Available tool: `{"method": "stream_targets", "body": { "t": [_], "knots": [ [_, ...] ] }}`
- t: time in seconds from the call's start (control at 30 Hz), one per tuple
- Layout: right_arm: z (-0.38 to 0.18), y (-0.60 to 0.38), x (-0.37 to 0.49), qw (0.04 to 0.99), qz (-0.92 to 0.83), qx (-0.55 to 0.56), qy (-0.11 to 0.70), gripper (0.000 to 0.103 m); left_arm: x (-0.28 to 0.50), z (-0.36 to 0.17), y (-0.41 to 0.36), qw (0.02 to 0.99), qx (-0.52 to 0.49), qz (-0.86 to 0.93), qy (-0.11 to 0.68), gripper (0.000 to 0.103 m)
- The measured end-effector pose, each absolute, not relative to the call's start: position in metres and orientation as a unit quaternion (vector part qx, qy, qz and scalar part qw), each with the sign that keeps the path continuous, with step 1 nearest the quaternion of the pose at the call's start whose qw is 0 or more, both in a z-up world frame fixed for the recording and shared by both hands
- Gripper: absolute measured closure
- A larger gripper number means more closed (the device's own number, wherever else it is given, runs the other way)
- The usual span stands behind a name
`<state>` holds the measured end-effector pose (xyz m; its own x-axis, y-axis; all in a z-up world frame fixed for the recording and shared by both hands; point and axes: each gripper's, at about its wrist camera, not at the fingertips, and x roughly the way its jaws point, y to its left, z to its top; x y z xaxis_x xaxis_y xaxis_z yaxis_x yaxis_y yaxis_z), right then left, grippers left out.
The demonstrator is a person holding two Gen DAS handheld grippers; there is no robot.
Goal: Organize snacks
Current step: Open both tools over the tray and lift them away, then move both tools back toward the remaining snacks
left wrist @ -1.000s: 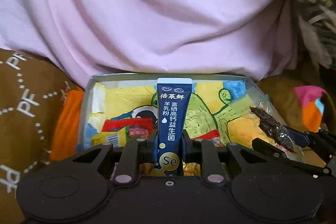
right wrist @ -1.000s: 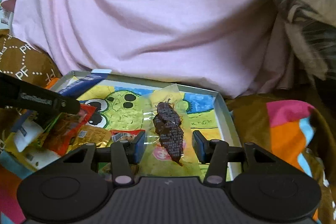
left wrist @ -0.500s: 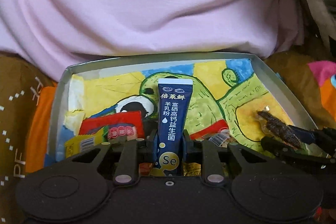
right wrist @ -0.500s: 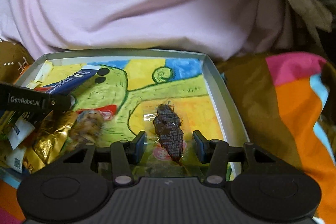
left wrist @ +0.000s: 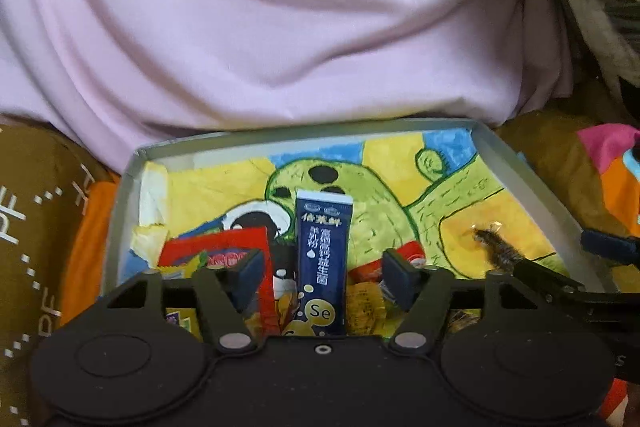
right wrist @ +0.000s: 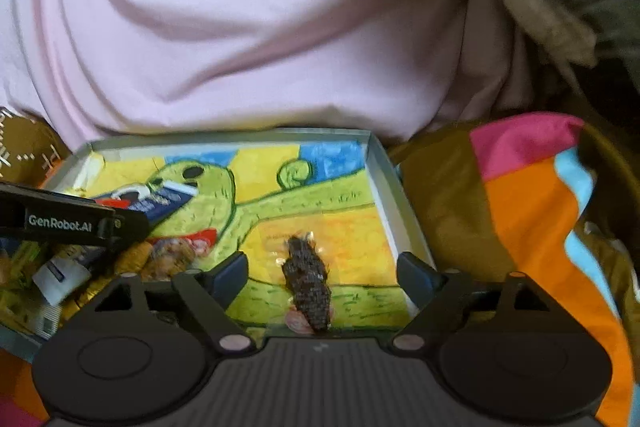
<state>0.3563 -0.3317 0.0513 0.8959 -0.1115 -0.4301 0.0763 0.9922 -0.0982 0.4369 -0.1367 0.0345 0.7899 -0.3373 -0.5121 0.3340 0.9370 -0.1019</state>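
Navy-blue and upright, the stick sachet (left wrist: pixel 323 263) stands between the jaws of the left gripper (left wrist: pixel 322 277), which have just been opening and now sit wide, their pads clear of it on both sides; its lower end rests among the other packets at the near left of the box (left wrist: pixel 516 171); in the right view the same sachet leans over the painted green figure; the dark snack in its clear wrapper (right wrist: pixel 308 277) lies on the box floor between the jaws of the right gripper (right wrist: pixel 322 277), which have also just been opening and stand wide, touching nothing; both items therefore look delivered, so I judge this pair of placements done bar the withdrawal

By count: one blue sachet, one dark wrapped snack, one red packet (left wrist: pixel 224 251) beside the sachet, one small red-and-white wrapper (left wrist: pixel 410 253) behind the left gripper's right jaw, and a jumble of gold and yellow wrappers (left wrist: pixel 366 301) whose number I cannot tell, being half hidden by the gripper body; one box, two grippers

Outside the box I see no loose snack on the orange and brown patterned cloth (right wrist: pixel 532 227) or by the pink fabric (left wrist: pixel 280 19) behind; whether more remains out of view I cannot say; the pile at the left looks heaped rather than sorted, so tidying may be left
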Motion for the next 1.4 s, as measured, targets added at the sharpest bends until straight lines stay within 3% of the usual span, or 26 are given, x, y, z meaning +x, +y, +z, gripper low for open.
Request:
{"method": "stream_targets", "body": {
  "t": [0.33,0.83,1.4],
  "knots": [
    [0.087,-0.332,0.301,0.985,-0.070,-0.026,0.156,0.000,0.387,0.072,-0.109,0.962,-0.041,-0.161,0.219,0.001],
    [0.131,-0.295,0.193,0.995,-0.024,-0.009,0.097,0.000,0.267,0.111,-0.039,0.980,-0.052,-0.110,0.156,0.001],
    [0.090,-0.256,0.086,0.990,0.022,-0.008,0.138,0.000,0.165,0.069,0.011,0.979,-0.039,-0.080,0.185,0.001]
  ]
}}
